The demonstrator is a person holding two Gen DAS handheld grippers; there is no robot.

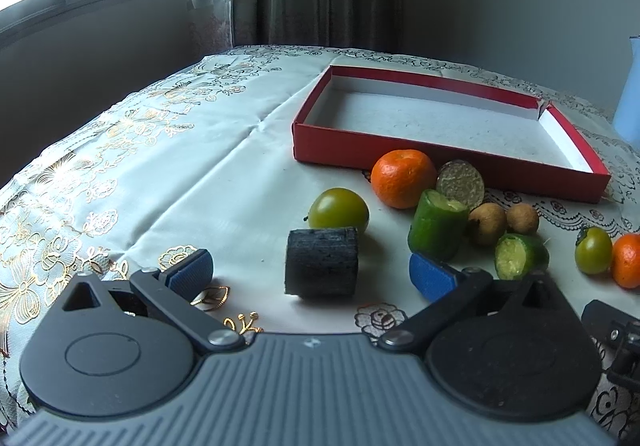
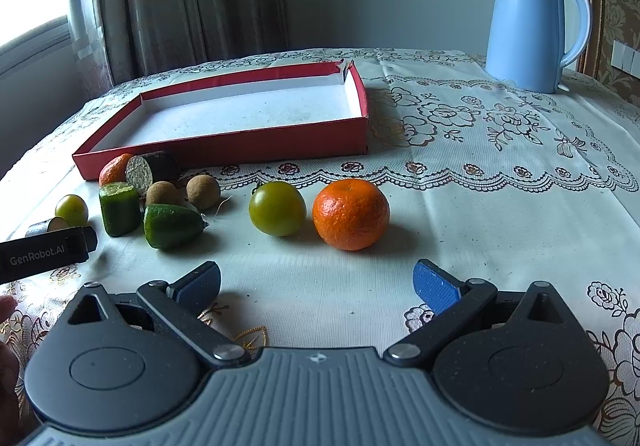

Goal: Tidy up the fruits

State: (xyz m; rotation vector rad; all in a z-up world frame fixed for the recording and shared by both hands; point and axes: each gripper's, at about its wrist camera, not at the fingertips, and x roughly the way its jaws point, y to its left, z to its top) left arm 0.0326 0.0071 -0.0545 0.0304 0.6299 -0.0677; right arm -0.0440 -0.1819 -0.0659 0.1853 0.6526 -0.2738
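**Fruit sorting: both hand-held grippers empty, tray not yet loaded**

Item 1. Shallow red cardboard tray with a white inside (image 2: 256,134): lies on the tabletop (image 2: 460,206) behind the produce; nothing in it.

Item 2. Round orange mandarin (image 2: 351,214) and round green tomato (image 2: 277,208): side by side, just apart, directly ahead of the right hand-held gripper (image 2: 317,288).

Item 3. Short dark, charred-looking cylinder (image 1: 322,261): lies on its side between the blue pads of the left hand-held gripper (image 1: 310,273), touched by neither. Just behind it, a second green tomato (image 1: 339,209) and a second mandarin (image 1: 403,178).

Item 4. Cluster against the tray's front wall: two green cucumber pieces (image 1: 438,224), two small brown longans (image 1: 488,224) and a dark-skinned piece with a pale cut face (image 1: 460,182).

Item 5. Light blue electric kettle (image 2: 534,26): far right, well apart from the fruit.

Gripper state: both spread wide, holding nothing.

Pose: each hand-held gripper sits low over the tabletop, fingers pointing toward the tray, the left one's body visible at the right view's left edge.

Handling note (judgement): the step appears to be a first pick. The right should centre on one round fruit only, closing across its widest part with gentle pressure, since mandarin and tomato can roll. The left should close across the cylinder's flat ends or lift straight, then clear the tray's front wall.
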